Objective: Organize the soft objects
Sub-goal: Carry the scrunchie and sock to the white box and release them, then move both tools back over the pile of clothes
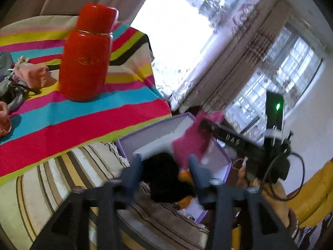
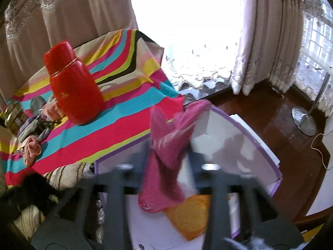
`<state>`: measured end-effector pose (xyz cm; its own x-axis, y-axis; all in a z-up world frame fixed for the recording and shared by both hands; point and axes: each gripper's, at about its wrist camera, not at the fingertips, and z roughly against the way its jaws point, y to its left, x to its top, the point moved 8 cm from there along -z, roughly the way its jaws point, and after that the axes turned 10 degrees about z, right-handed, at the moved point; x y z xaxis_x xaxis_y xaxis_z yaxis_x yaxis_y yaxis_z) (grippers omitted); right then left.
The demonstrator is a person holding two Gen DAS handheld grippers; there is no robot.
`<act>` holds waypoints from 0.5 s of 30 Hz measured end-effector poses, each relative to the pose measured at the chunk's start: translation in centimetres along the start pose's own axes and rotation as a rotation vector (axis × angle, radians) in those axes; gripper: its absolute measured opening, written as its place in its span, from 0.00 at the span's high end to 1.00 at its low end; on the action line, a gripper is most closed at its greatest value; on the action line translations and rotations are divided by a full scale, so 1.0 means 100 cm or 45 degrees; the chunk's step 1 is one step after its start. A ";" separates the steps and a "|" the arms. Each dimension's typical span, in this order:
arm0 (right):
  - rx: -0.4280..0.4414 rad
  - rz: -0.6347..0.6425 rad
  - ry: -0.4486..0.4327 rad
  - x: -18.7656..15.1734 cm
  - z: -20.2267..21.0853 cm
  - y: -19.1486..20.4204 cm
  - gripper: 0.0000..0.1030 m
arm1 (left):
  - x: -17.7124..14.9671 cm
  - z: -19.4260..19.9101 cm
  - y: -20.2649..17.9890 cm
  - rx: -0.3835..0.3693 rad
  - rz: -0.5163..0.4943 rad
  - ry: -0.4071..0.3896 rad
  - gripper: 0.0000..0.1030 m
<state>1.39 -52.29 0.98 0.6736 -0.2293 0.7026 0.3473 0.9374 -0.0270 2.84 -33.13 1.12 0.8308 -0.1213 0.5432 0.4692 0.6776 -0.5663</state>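
A pink knitted cloth [image 2: 166, 145] hangs loose and blurred between the fingers of my right gripper [image 2: 169, 156], which is open, over a white box with a purple rim [image 2: 249, 129]. An orange soft item [image 2: 189, 214] lies in the box beneath it. In the left wrist view my left gripper [image 1: 165, 166] is open above a black soft item [image 1: 162, 177] in the same box [image 1: 149, 129]. The pink cloth [image 1: 191, 143] dangles just beyond its right finger.
A red flask [image 1: 87, 58] stands on a striped tablecloth [image 1: 83, 120] to the left of the box. A pile of small soft items [image 2: 37, 129] lies at the cloth's left end. A striped cushion [image 1: 62, 177] is below, and a lamp base [image 2: 303, 120] stands on the floor.
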 end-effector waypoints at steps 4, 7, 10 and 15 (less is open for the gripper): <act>0.023 0.025 -0.023 0.004 0.003 0.007 0.28 | 0.001 0.007 0.000 -0.010 0.002 -0.017 0.44; 0.061 0.030 -0.016 0.002 0.002 0.013 0.28 | 0.004 0.010 0.006 0.013 0.015 -0.035 0.44; 0.096 0.050 -0.012 0.001 0.001 0.023 0.28 | 0.008 0.013 0.008 0.048 0.007 -0.068 0.44; 0.146 0.113 -0.022 0.004 0.006 0.046 0.28 | 0.018 0.029 0.029 0.121 0.023 -0.133 0.44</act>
<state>2.88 -47.93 1.54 0.6869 -0.1403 0.7130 0.2094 0.9778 -0.0093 4.81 -29.29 2.22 0.8008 -0.0353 0.5979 0.4197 0.7453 -0.5181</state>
